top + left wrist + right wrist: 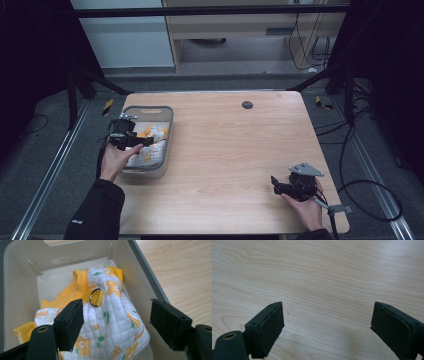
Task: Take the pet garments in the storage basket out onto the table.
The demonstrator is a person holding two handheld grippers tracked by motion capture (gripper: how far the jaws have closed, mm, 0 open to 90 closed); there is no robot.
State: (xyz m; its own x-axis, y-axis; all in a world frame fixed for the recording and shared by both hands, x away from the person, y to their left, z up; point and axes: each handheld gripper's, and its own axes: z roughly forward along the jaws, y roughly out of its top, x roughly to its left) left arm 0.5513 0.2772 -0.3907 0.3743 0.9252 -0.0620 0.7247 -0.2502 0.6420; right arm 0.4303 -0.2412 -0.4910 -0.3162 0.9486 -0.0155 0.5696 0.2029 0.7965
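Quilted white-and-yellow cloth (pixel 112 322), crumpled in bin (pixel 20 277)

- A grey bin (pixel 168 131) sits on the left side of the surface (pixel 240 150). It is open on top and has a slot handle in its far wall.
- A soft cloth (pixel 110 325) lies bunched up inside the bin. It is white and quilted, with small orange bears, green leaves and orange letters on it.
- The cloth has yellow edges and a yellow strap (pixel 75 290).
- A silver ring (pixel 94 298) hangs on a yellow loop near the top of the bunch.
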